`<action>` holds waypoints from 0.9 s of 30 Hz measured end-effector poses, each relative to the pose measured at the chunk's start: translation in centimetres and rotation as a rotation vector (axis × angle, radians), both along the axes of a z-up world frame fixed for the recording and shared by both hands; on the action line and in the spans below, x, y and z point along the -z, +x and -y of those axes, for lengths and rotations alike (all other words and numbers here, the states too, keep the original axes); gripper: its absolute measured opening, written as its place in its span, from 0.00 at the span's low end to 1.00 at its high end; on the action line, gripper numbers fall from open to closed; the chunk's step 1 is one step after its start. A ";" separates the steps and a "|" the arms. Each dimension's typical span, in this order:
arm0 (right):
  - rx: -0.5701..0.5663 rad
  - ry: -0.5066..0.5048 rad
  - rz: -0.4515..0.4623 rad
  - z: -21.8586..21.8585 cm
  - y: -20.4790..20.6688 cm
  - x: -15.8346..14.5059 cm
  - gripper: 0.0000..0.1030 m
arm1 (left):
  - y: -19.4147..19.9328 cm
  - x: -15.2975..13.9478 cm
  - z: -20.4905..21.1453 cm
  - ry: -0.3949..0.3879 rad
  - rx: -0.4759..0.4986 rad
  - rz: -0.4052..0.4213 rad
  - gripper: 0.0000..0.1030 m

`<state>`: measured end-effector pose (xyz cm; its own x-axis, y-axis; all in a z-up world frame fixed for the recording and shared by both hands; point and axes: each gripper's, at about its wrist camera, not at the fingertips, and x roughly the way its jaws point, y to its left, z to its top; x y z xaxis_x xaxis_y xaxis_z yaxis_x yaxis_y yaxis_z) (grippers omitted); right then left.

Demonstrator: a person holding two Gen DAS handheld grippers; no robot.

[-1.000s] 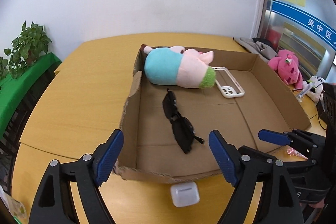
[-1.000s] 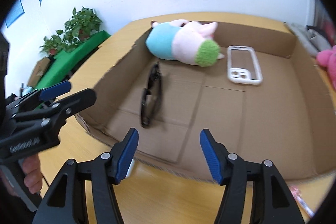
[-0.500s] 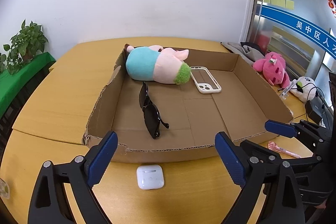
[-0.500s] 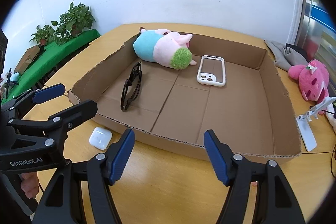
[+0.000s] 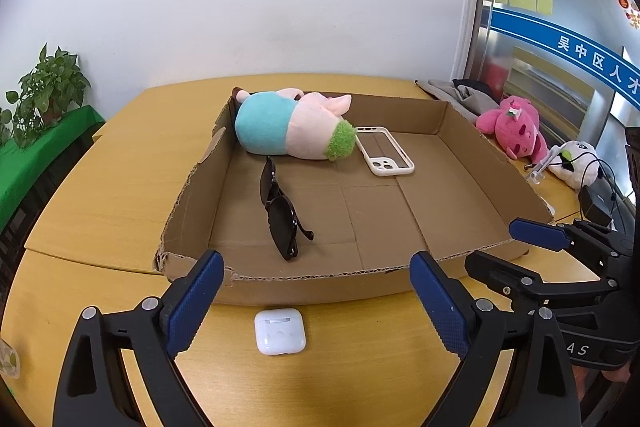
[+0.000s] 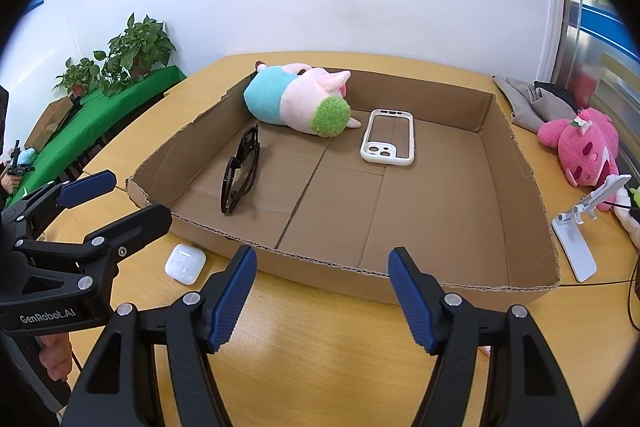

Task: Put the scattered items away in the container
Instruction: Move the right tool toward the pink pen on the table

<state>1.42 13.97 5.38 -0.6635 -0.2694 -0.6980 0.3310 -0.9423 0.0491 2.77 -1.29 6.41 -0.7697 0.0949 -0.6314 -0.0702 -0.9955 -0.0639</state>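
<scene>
**Earbud case outside the box, both grippers empty**

A shallow brown cardboard box [image 5: 460,247] sits on the yellow wooden counter [image 5: 120,163]. Inside it, against the far left corner, lies a soft plush toy with a turquoise body, pink head and green tuft [image 5: 292,127]. Just beside the tuft, a white phone case with an open camera cut-out [image 5: 385,157] lies flat on the box floor. A pair of black sunglasses [image 5: 280,211] rests nearer the front, towards the left wall, with its arms folded.

A small white glossy earbud case [image 5: 280,331] lies on the counter outside the box, just in front of its near wall.

The left gripper [image 5: 316,303] hovers above the counter with its blue-padded jaws spread wide; the earbud case lies below and between them, untouched. The right gripper [image 6: 322,295] hangs in front of the near wall, its jaws apart and holding nothing. In the right wrist view the earbud case [image 6: 185,262] shows to the left of that gripper, beside the left gripper's black frame.

Beyond the box's right wall, a bright pink plush toy [image 6: 580,147] and a white folding phone stand [image 6: 576,239] rest on the counter. Green potted plants [image 6: 132,55] stand on a green-covered surface at the far left.
</scene>
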 end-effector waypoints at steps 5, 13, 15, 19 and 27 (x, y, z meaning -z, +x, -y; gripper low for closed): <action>-0.003 -0.007 -0.004 -0.3 0.0 -0.1 0.66 | -0.1 0.2 0.0 -0.008 -0.019 0.000 0.96; 0.000 -0.018 -0.005 -0.9 0.2 -0.1 0.66 | -0.1 0.3 -0.9 -0.013 -0.005 -0.004 0.97; -0.002 -0.024 -0.008 -1.3 0.3 -0.2 0.66 | 0.0 0.3 -1.3 -0.014 0.003 -0.002 0.98; -0.011 -0.064 -0.014 -4.2 0.8 -0.6 0.66 | 0.3 0.6 -1.5 -0.005 0.010 0.001 0.99; 0.105 -0.006 0.113 -17.0 0.5 3.6 0.67 | 0.6 2.2 -2.3 0.037 0.024 0.017 0.99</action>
